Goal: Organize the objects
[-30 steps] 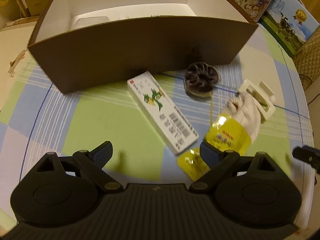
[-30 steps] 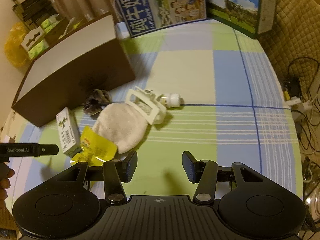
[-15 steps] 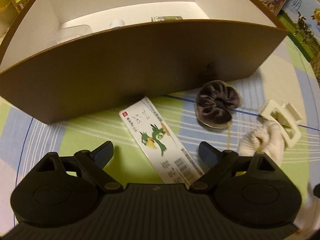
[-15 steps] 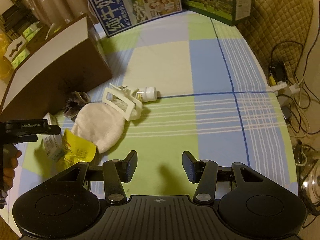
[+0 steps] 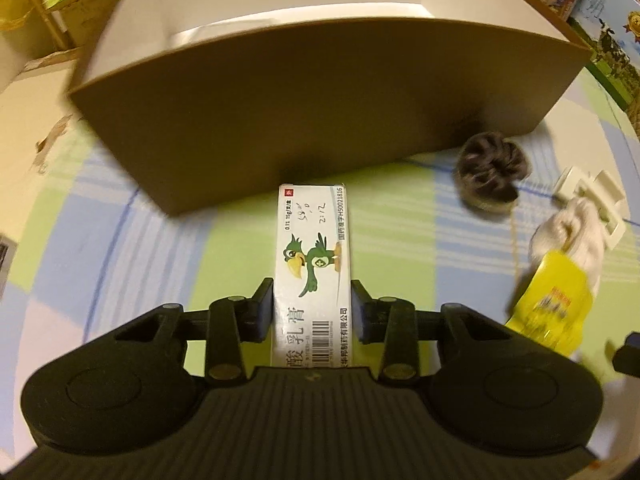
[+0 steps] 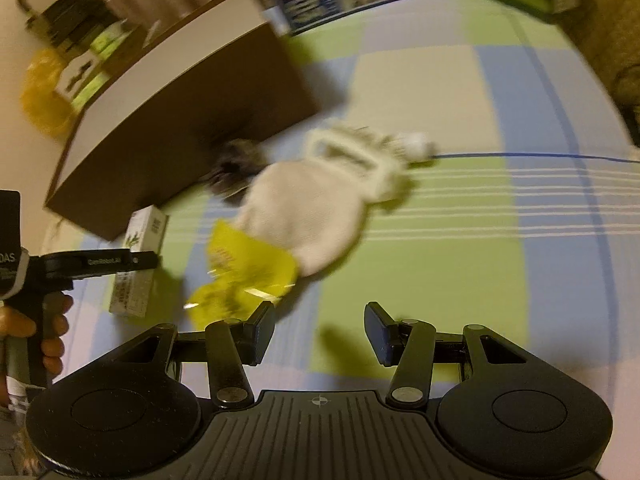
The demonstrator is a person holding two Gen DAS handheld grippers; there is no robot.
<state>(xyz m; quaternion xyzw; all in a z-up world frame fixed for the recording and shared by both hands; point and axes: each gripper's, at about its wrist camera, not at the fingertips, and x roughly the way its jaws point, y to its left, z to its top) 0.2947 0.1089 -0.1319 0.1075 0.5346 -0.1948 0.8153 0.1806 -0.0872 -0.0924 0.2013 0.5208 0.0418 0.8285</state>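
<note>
**Desk:** What does the left side show?

**Photographer:** The left gripper clamps a slim white ointment carton, its pads against the long side faces. The carton's long axis points straight ahead at the brown wall of the open storage box, lying on the checked cloth just short of it.

**Desk:** And to the right?

**Photographer:** A fuzzy dark scrunchie, a soft white sock and a crinkly yellow sachet lie clustered. The right gripper hovers near the sachet, jaws spread, empty. The left hand likely delivers first.
</note>
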